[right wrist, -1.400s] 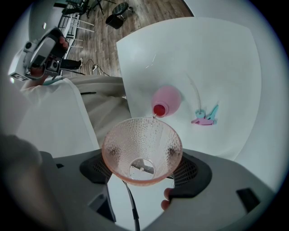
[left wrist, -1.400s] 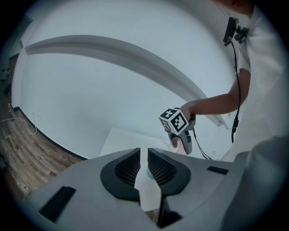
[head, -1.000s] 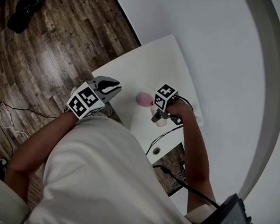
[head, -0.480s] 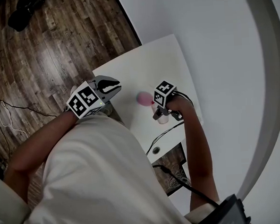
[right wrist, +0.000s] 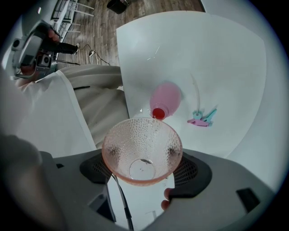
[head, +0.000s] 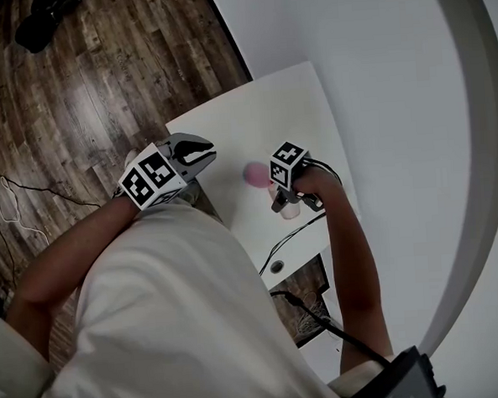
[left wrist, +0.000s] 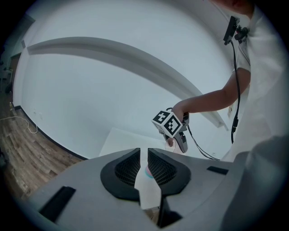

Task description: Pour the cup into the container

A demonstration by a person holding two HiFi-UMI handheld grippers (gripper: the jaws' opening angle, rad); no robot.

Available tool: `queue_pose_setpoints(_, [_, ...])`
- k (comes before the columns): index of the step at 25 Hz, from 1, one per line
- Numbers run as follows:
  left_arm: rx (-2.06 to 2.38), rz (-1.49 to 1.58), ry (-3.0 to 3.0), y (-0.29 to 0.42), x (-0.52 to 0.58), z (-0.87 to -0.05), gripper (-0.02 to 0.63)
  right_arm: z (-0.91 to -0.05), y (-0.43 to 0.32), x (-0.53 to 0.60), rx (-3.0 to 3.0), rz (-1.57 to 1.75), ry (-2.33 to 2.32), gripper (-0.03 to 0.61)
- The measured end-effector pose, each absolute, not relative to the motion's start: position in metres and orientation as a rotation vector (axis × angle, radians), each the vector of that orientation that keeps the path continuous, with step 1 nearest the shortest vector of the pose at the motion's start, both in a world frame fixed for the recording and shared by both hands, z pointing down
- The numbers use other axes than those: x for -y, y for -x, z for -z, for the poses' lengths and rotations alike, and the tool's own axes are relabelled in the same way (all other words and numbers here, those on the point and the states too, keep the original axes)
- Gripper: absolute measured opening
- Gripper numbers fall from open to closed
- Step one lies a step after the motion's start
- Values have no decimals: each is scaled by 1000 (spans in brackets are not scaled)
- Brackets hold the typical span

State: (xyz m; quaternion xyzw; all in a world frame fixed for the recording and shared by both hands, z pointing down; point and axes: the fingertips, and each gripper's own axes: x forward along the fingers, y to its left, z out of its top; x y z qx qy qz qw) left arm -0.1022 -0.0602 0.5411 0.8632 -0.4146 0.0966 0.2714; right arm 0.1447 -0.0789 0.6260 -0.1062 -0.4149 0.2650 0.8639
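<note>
Fingers (right wrist: 188, 171) of the right gripper (right wrist: 142, 158) are pinched on the cup (right wrist: 142, 151), 1 dark ribbed pad on each side of its wall. It is a clear, pink-tinted glass cup with a dimpled surface. The right gripper view shows it end-on, rim and base as 1 ring inside the other. It looks all but empty, with only a small wet glint at the base.

Just past the cup's upper rim in that view lies the container (right wrist: 165, 98). It is pink and rounded, resting on the white table (right wrist: 226, 63), with red showing at its mouth. I cannot tell whether cup and container touch. To the right of the container, apart from it, 2 small clips (right wrist: 203, 118) lie together on the tabletop, 1 teal and 1 pink.

From the head view, the right gripper (head: 283, 202) hangs over the near part of the table (head: 261, 117), the cup (head: 290, 211) beneath it and the container (head: 253, 175) just to its left.

At the table's left edge, well apart from the cup, the left gripper (head: 197, 151) is held up. Its own view shows the jaws of the left gripper (left wrist: 143, 164) drawn almost together, with only a narrow slit between them and nothing gripped. Beyond them the right gripper (left wrist: 177, 140) shows over the table (left wrist: 122, 140).
</note>
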Motion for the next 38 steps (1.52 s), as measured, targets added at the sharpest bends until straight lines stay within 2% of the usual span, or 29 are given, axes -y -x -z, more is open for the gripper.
queue_pose_setpoints(25, [1163, -254, -2315, 112, 36, -529, 43, -628, -147, 83, 731, -502, 257, 379])
queue_pose_setpoints(38, [1075, -319, -2372, 94, 46, -525, 43, -619, -130, 78, 1013, -578, 156, 379])
